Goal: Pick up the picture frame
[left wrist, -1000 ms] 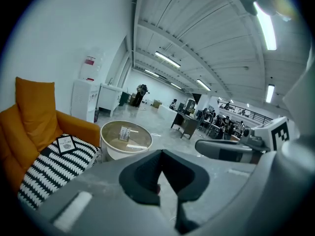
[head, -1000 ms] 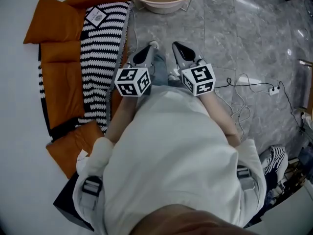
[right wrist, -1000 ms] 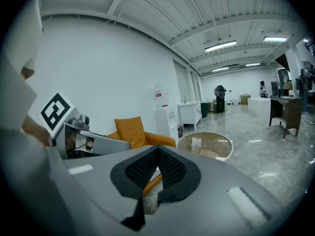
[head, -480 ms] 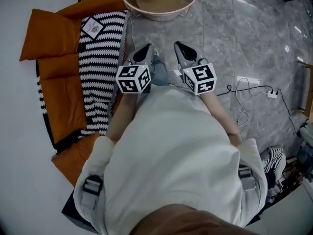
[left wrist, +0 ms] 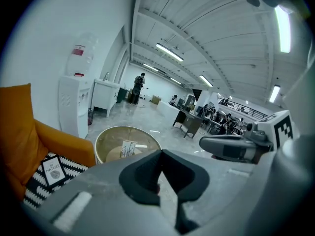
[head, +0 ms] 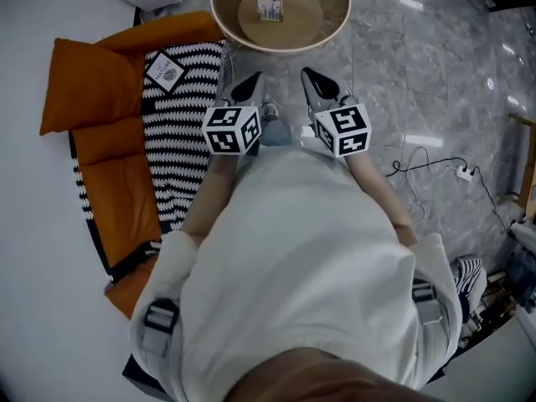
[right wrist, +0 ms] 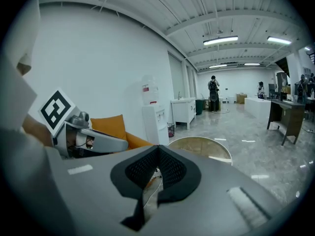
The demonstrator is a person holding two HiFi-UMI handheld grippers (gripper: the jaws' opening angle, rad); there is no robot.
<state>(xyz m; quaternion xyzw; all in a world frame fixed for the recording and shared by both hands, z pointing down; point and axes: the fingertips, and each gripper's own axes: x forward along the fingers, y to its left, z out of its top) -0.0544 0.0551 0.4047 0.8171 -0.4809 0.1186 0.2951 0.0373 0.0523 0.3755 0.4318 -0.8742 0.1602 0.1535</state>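
Stands on the grey floor (head: 435, 74) with the left gripper (head: 254, 80) and the right gripper (head: 310, 75) held out ahead, side by side and apart, aimed toward a round glass table (head: 339, 19). Shows the fingers (left wrist: 142, 178) of the left clenched on nothing, and likewise those of the right, pads together with only floor seen past them. Places the picture frame (head: 165, 70), judging by its dark border and white print, flat on the striped cushion (head: 180, 149) of the orange sofa (head: 92, 82), off to the left of the left gripper and well apart from both. Leaves open whether the small white card (head: 270, 9) on the table matters to the task. Counts as barely begun: no reach, no contact, no grasp. Needs a turn toward the sofa, released fingers, a closing on the frame's edge, then a lift
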